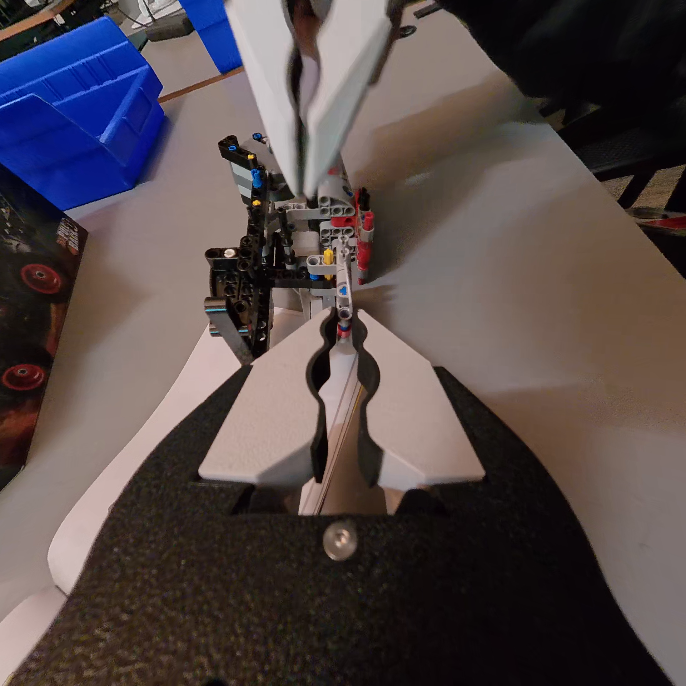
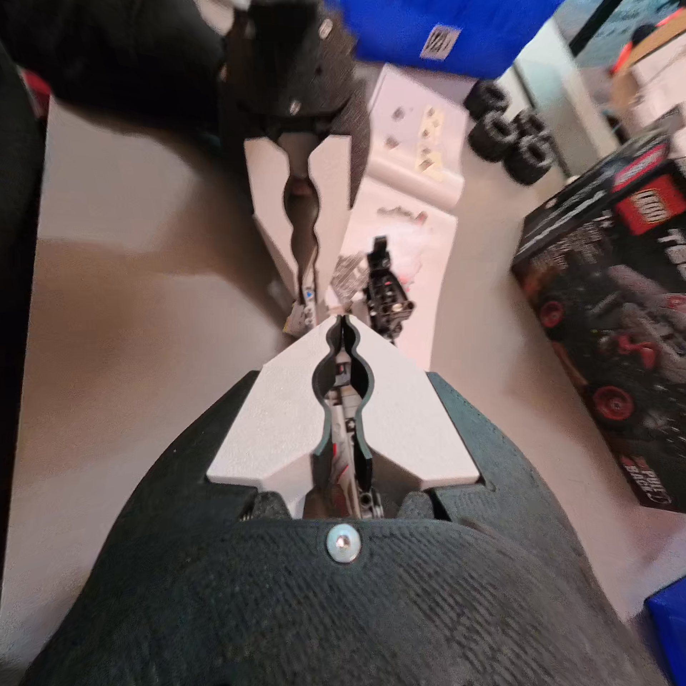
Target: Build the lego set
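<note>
A part-built lego model (image 1: 289,241) of black, grey and red beams stands on the grey table (image 1: 501,297). My left gripper (image 1: 343,315) is shut on a thin grey beam (image 1: 344,286) that sticks out of the model's near side. My right gripper (image 1: 305,191) comes down from above with its jaws together, tips touching the model's top. In the right wrist view my right gripper (image 2: 342,318) is shut, with the model (image 2: 343,408) showing below through the gap behind the tips. The left gripper (image 2: 307,293) faces it, and the model's black section (image 2: 386,293) lies beside it.
Blue bins (image 1: 74,111) stand at the back left, with another blue bin (image 2: 427,33) in the right wrist view. The dark lego box (image 1: 29,297) is on the left and also shows in the right wrist view (image 2: 612,297). Black tyres (image 2: 508,137) and white sheets with small parts (image 2: 419,148) lie beyond the model. The gap from one gripper's tips to the other's is roughly 6 cm.
</note>
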A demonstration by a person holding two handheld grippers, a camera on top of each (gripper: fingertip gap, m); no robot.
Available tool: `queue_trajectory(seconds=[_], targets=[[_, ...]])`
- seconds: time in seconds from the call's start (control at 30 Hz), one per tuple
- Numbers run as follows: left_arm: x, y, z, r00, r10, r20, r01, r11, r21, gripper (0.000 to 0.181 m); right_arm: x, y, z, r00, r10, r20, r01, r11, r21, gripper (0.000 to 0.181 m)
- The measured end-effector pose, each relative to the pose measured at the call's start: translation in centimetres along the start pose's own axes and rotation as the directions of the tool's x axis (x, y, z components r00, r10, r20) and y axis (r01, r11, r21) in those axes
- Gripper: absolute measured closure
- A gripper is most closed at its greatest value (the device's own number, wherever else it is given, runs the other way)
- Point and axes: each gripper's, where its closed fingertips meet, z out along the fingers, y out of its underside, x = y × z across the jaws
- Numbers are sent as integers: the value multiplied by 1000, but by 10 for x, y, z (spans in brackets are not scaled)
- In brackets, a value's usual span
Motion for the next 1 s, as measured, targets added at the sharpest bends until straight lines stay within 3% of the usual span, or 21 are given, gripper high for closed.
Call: queue_trajectory(seconds=[0.1, 0.4, 1.0], targets=[[0, 0, 0, 1000, 2, 2, -2, 1000, 0, 177, 7, -10, -3, 1000, 26, 18, -27, 998, 59, 181], [0, 0, 0, 1000, -3, -2, 3, 1000, 0, 177, -4, 23, 24, 995, -57, 87, 73, 980, -186, 181], [0, -1, 1, 999, -33, -26, 33, 999, 2, 176, -3, 30, 27, 980, -122, 160, 182, 876, -447, 181]])
